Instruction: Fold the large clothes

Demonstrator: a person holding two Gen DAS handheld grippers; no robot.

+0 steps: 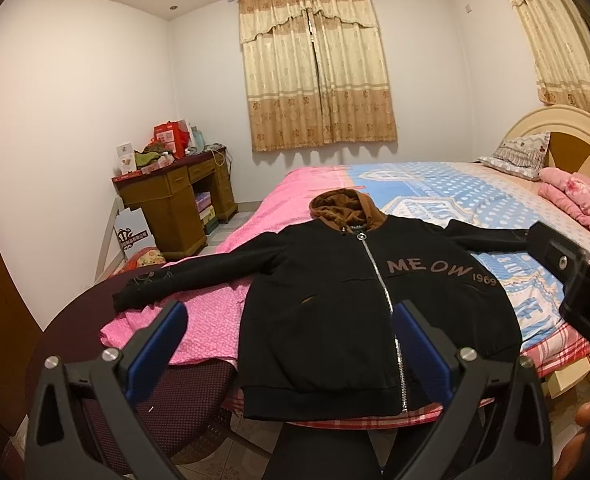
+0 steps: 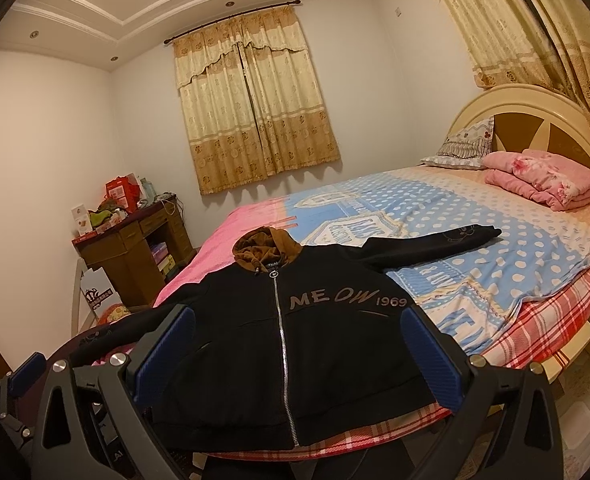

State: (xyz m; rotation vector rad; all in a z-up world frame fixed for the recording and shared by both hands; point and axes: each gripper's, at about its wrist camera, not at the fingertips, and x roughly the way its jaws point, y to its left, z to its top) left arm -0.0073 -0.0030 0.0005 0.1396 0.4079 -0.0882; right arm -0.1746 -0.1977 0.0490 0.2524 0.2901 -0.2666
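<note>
Folded pink blanket [image 2: 543, 184] beside a pillow [image 2: 461, 146]; cluttered wooden desk [image 1: 175, 196] under curtains [image 1: 317, 68].

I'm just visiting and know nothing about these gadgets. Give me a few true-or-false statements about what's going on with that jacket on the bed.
1. The black jacket lies face up on the bed with its zip closed. True.
2. Both sleeves are already folded across the chest. False: each sleeve stretches out sideways, unfolded.
3. The right tool is clamped on the hem. False: its jaws stand wide open, holding nothing.
4. The left tool is open too. True.
5. The hood is brown. True.
6. A folded green blanket sits by the headboard. False: the folded blanket there is pink.
</note>
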